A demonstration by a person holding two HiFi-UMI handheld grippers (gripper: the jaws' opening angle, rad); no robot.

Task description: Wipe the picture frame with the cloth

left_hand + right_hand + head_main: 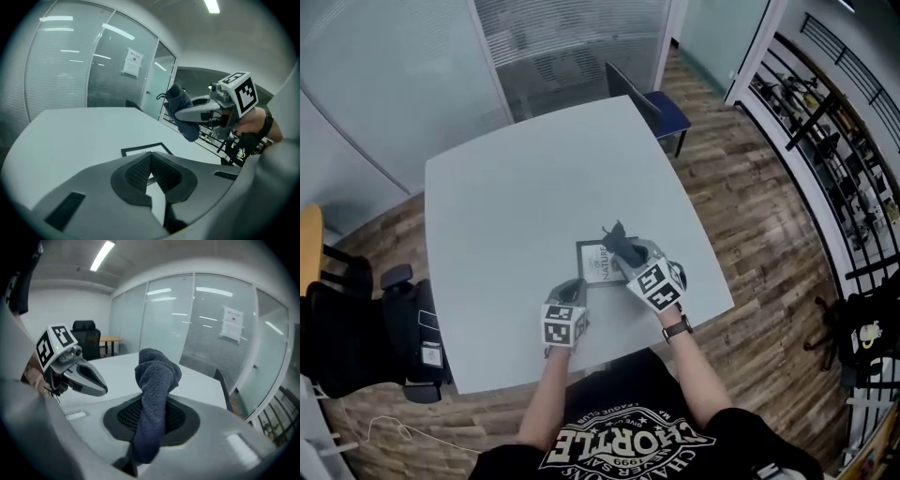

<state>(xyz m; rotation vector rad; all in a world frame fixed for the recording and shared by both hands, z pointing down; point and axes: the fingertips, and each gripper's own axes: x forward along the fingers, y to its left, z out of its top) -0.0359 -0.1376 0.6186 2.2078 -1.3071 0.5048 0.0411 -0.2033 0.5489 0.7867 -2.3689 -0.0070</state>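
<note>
Right gripper (152, 414) was clamped on the cloth (157, 376): a dark blue bunch stood up from between its pads, with a tail hanging back behind them. Seen from the left gripper view, this gripper and its cloth were raised off the table (525, 178), not pressed down on anything. Left gripper (151, 158) had its jaws together at the tips with nothing between them; it sat low near the table's near edge, pointing at the picture frame (598, 262). That frame lay flat, face up, just ahead of the left jaws and under or just beside the cloth in the head view. Contact between cloth and frame was not evident; I judged them apart. Step in hand, by my reading: bringing the cloth to the frame, wiping not yet begun. Next move would call for lowering the right gripper until the bunch bears on the glass, then stroking across it. Left jaws could pin a frame corner so it does not slide.
</note>
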